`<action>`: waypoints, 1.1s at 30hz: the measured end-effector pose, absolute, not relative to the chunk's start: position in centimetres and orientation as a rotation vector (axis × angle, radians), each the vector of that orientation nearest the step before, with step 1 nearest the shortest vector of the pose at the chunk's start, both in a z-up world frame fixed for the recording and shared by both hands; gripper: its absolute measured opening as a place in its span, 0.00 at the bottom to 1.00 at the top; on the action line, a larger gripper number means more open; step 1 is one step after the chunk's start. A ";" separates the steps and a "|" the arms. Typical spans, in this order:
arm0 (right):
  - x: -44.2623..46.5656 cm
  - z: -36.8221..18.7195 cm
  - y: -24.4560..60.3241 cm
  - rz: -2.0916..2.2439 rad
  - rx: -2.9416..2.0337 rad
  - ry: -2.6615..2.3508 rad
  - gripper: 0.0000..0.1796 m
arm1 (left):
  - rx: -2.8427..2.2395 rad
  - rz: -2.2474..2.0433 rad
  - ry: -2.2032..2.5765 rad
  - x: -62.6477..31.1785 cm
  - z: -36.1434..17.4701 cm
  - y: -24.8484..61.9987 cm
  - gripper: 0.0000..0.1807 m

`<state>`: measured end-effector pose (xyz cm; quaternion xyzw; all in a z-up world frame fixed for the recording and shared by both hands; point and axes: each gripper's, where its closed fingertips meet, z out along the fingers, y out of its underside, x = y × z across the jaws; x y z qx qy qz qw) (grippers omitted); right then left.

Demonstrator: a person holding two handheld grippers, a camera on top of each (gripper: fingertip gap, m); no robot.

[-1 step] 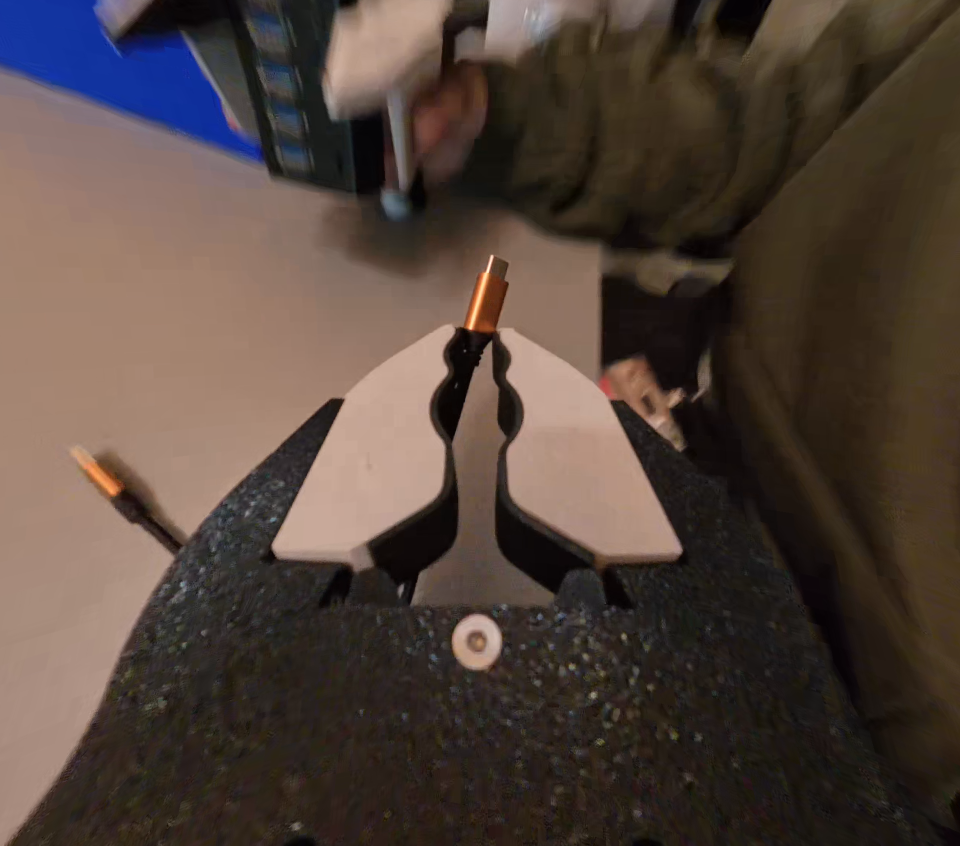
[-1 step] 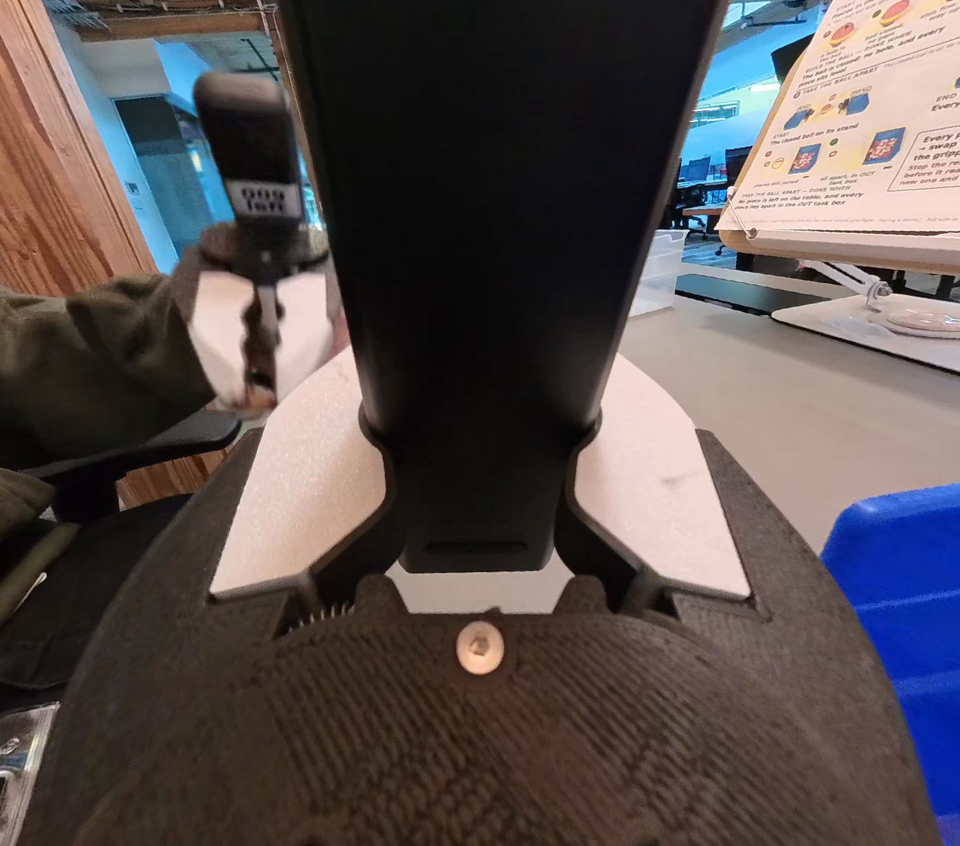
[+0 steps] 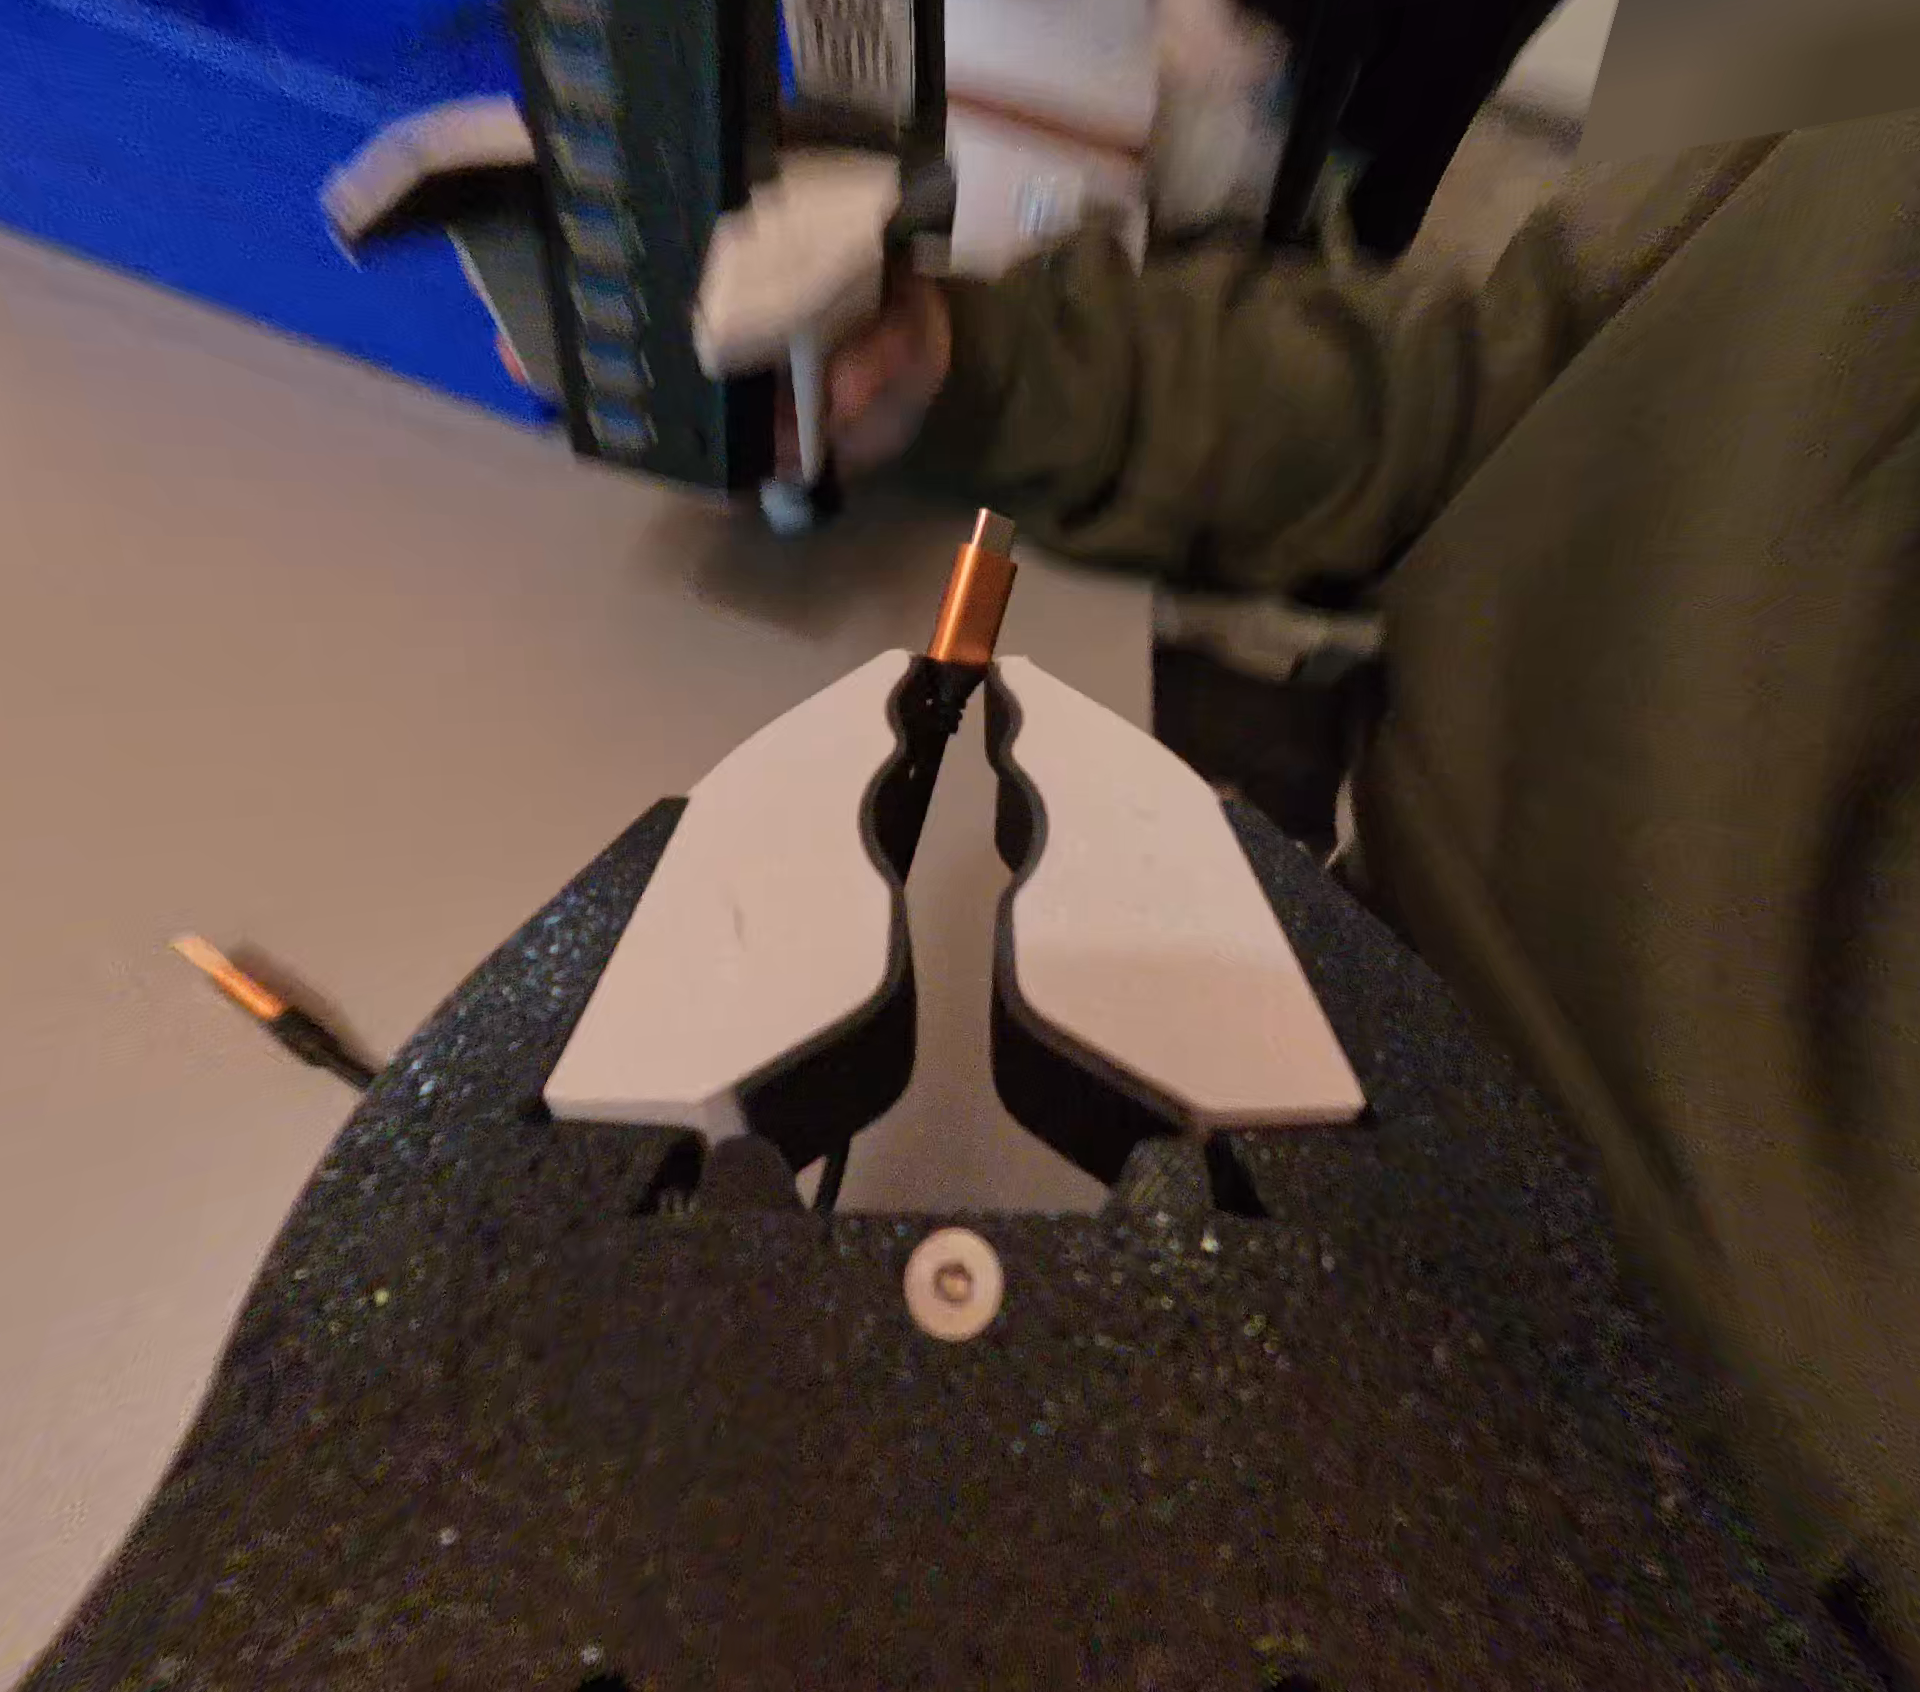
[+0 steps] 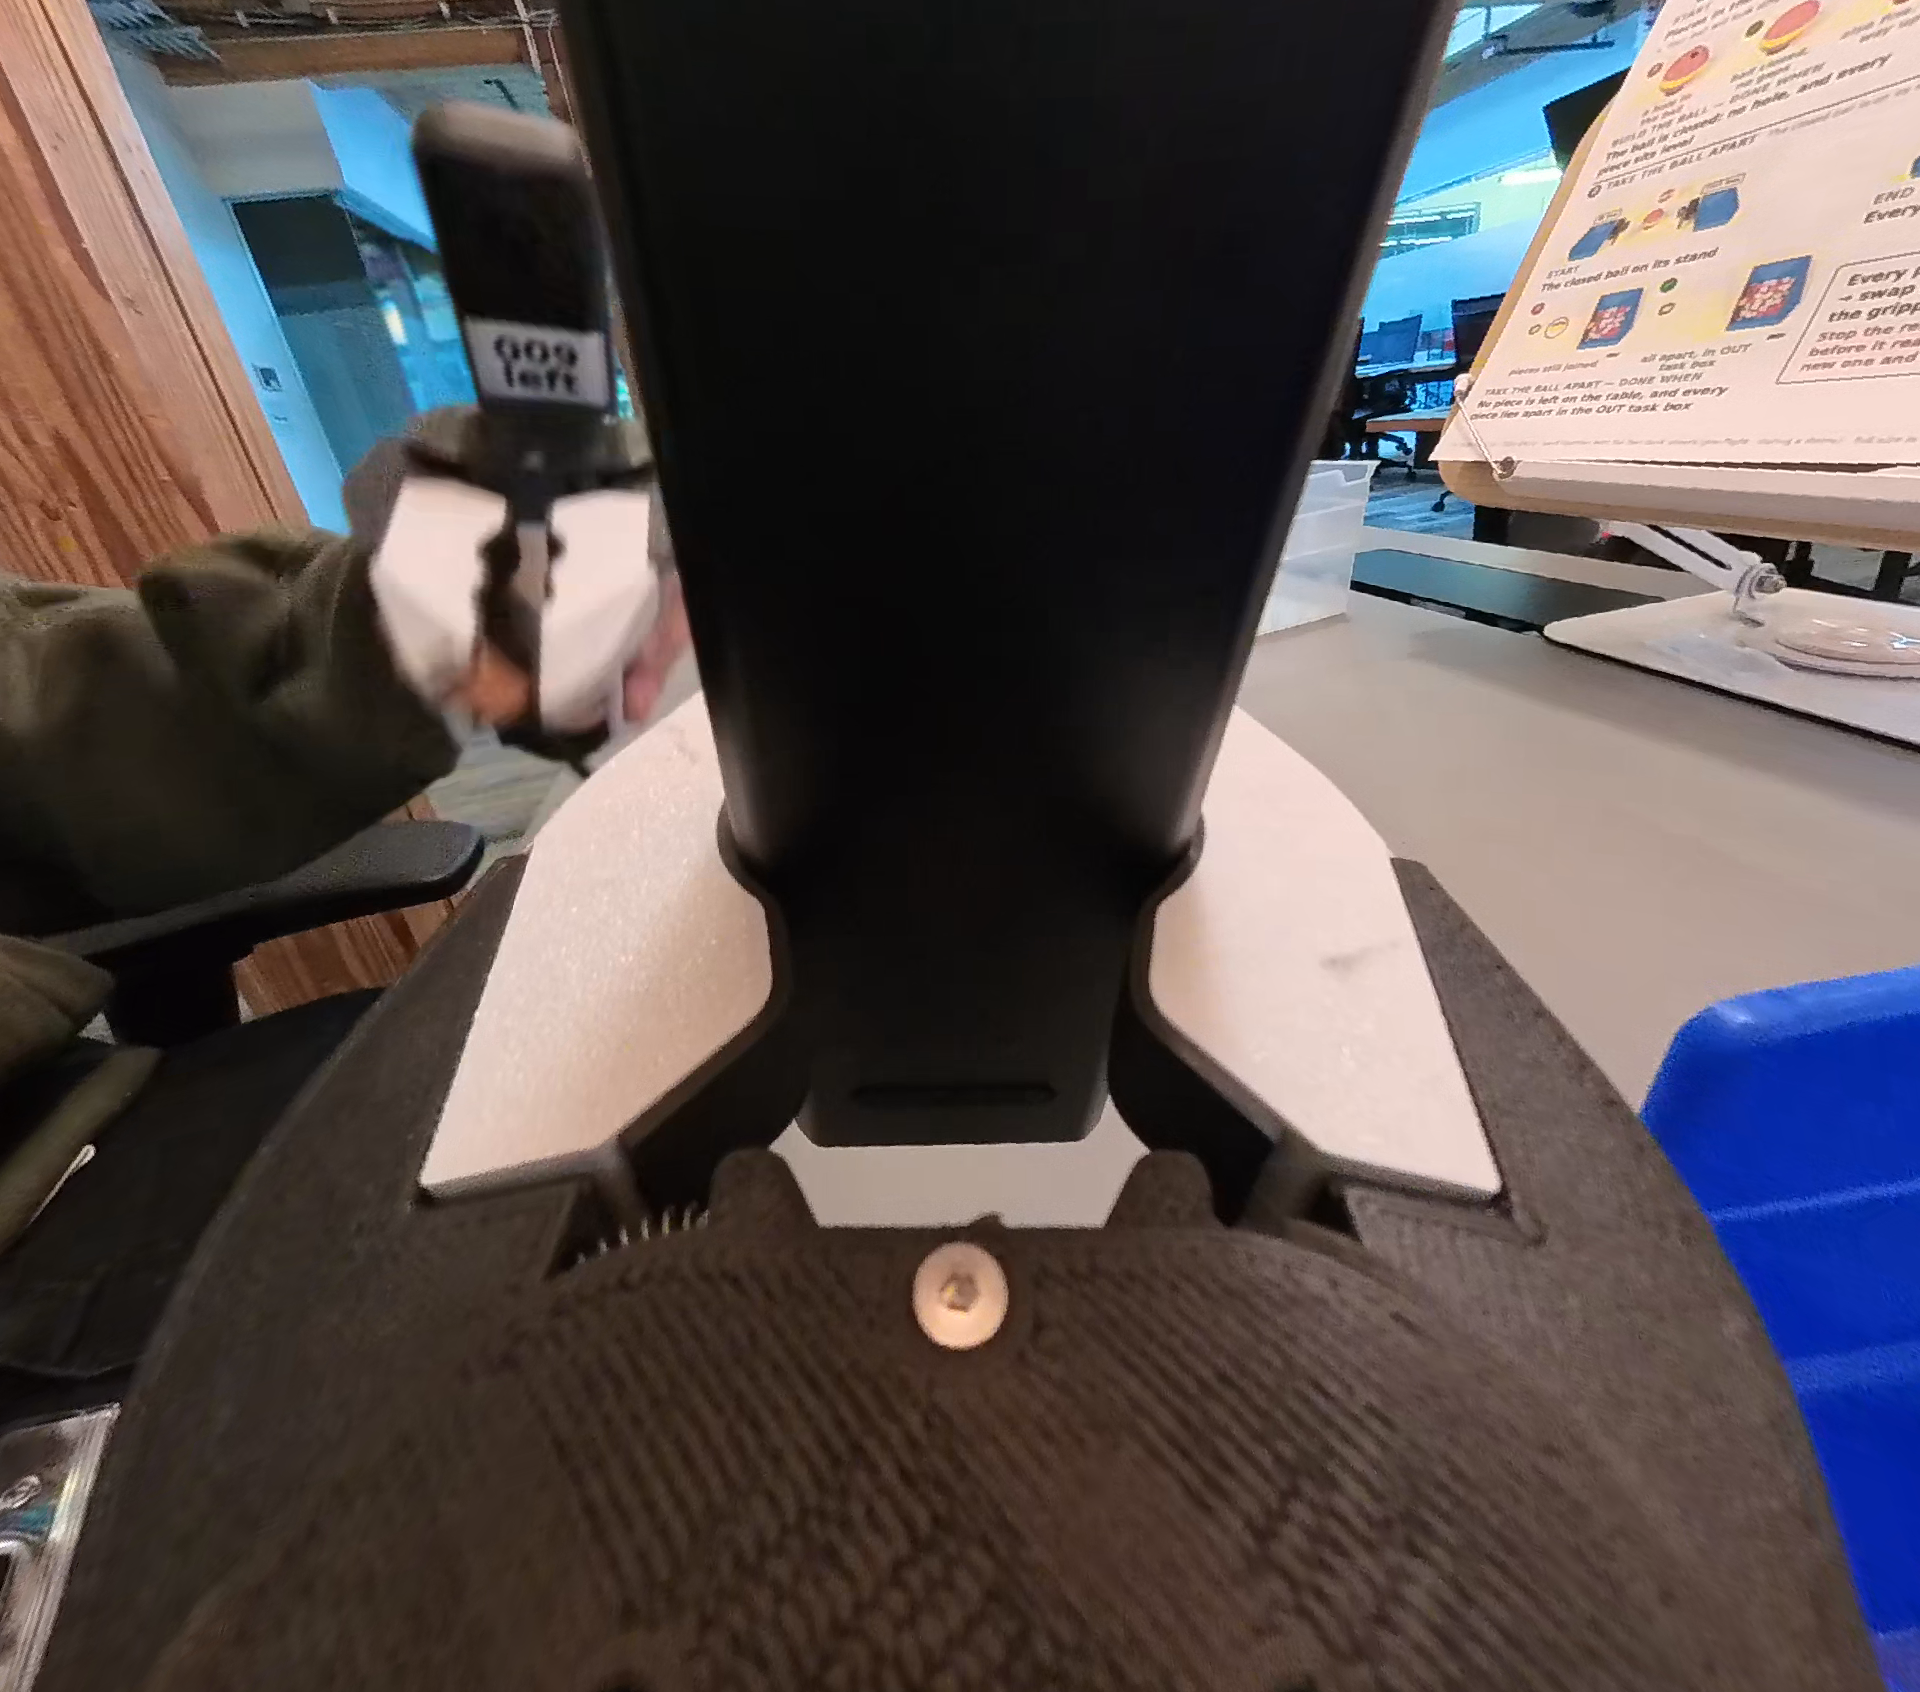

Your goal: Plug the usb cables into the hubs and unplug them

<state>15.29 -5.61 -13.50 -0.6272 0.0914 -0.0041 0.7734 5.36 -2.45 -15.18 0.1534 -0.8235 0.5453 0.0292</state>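
My left gripper is shut on a black braided cable just behind its orange USB-C plug, which sticks up past the fingertips. My right gripper is shut on a long black hub that fills the middle of the right wrist view. In the left wrist view the hub hangs upright and blurred, its lower end a short way up and left of the plug tip, apart from it. A second orange plug lies on the table at the left. The left gripper also shows in the right wrist view.
A blue bin stands at the back left of the grey table; it also shows at the right in the right wrist view. An instruction board stands on a stand at the right. An olive sleeve and a chair armrest are close by.
The hub in my right gripper has come lower, nearer to the plug. The left gripper and its plug have hardly moved.
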 end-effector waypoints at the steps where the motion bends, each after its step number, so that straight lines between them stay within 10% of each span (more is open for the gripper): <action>1: 15.3 -13.5 -5.6 -0.009 -1.358 0.197 0.41 | 0.508 1.790 -2.455 5.8 -13.1 -1.7 0.05; 11: 15.1 -13.6 -5.4 -0.010 -1.372 0.183 0.42 | 1.450 2.080 -1.686 13.3 -11.8 16.4 0.05; 24: 14.9 -13.7 -5.3 -0.013 -1.383 0.171 0.41 | 1.938 1.317 -1.954 11.7 -23.4 24.7 0.18; 33: 14.8 -13.8 -5.2 -0.008 -1.394 0.165 0.41 | 2.387 1.097 -2.240 13.7 -22.0 25.6 0.25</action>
